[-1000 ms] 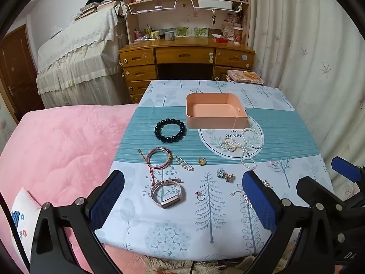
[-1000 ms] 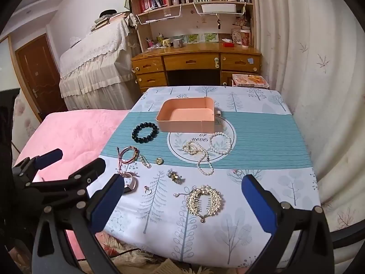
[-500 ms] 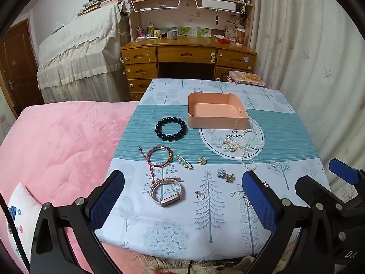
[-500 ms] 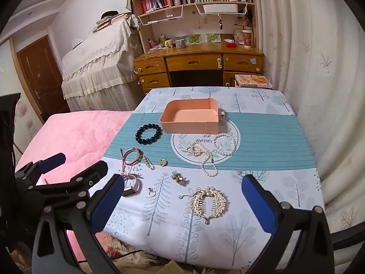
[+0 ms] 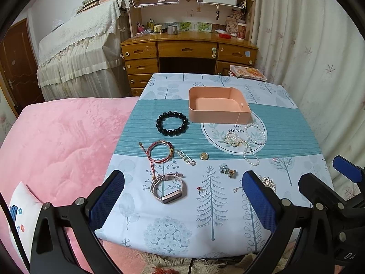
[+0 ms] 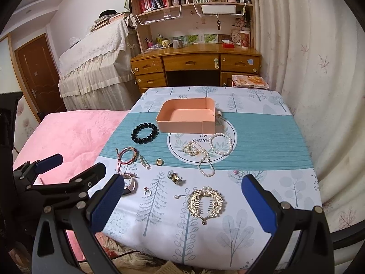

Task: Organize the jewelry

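Note:
An empty peach tray [image 5: 244, 113] [image 6: 186, 127] sits mid-table on a patterned cloth. Jewelry lies in front of it: a black bead bracelet [image 5: 172, 123] [image 6: 144, 133], pearl strands [image 5: 247, 140] [image 6: 208, 150], a red cord bracelet [image 5: 159, 151], a pink watch band [image 5: 168, 188], a small ring [image 5: 202, 191] [image 6: 147, 191], a flower brooch [image 5: 227, 170] [image 6: 175, 177] and a gold hair comb [image 6: 206, 202]. My left gripper [image 5: 182, 199] is open, hovering over the watch band. My right gripper [image 6: 182, 202] is open near the hair comb. Both hold nothing.
A pink blanket [image 5: 57, 141] covers the bed at the left of the table. Behind stand a wooden desk [image 5: 189, 52] with bookshelves and a cloth-covered piece of furniture [image 5: 79, 52]. Curtains [image 5: 308, 45] hang at the right. A safety pin [image 5: 187, 157] and a gold charm [image 5: 204, 156] lie mid-cloth.
Both views have shifted slightly as the grippers drifted; the table looks marginally nearer. No jewelry has moved and both grippers stay open.

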{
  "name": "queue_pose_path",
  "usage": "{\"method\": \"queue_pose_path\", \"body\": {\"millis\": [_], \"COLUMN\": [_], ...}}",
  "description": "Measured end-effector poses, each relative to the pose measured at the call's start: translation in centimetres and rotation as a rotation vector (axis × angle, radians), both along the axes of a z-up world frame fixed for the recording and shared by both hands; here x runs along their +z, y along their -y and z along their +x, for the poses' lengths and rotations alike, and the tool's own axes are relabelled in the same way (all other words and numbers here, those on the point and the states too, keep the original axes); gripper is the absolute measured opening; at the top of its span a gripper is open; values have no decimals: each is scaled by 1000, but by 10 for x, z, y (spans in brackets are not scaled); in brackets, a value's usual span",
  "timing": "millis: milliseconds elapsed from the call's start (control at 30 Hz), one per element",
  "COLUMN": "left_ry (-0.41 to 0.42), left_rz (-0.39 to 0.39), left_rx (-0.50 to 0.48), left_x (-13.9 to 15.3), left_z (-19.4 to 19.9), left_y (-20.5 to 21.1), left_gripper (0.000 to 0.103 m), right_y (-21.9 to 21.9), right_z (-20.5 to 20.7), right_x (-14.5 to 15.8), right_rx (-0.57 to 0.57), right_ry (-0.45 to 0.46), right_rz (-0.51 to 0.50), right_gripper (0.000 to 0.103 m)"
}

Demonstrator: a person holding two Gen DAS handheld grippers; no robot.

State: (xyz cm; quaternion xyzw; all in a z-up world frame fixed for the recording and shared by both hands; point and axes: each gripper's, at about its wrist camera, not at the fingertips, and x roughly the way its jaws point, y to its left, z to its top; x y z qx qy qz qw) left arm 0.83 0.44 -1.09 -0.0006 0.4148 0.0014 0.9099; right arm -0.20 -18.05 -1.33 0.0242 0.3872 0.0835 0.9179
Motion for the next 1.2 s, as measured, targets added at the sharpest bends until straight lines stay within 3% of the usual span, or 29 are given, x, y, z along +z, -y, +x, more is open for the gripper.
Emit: {"method": "queue_pose_path", "body": {"millis": [833, 1200], "left_ry": [-48, -85], "left_rz": [-13, -44], "left_rx": [-12, -49], "left_x": [-10, -15], "left_z": [8, 26], "left_y": [-3, -3], "left_gripper": [102, 102], "right_y": [0, -2], "right_z": [0, 19], "right_x": [-9, -13], "right_rx": [2, 0], "right_ry": [-14, -28], "right_rz": [3, -22], "right_gripper": [103, 103]}}
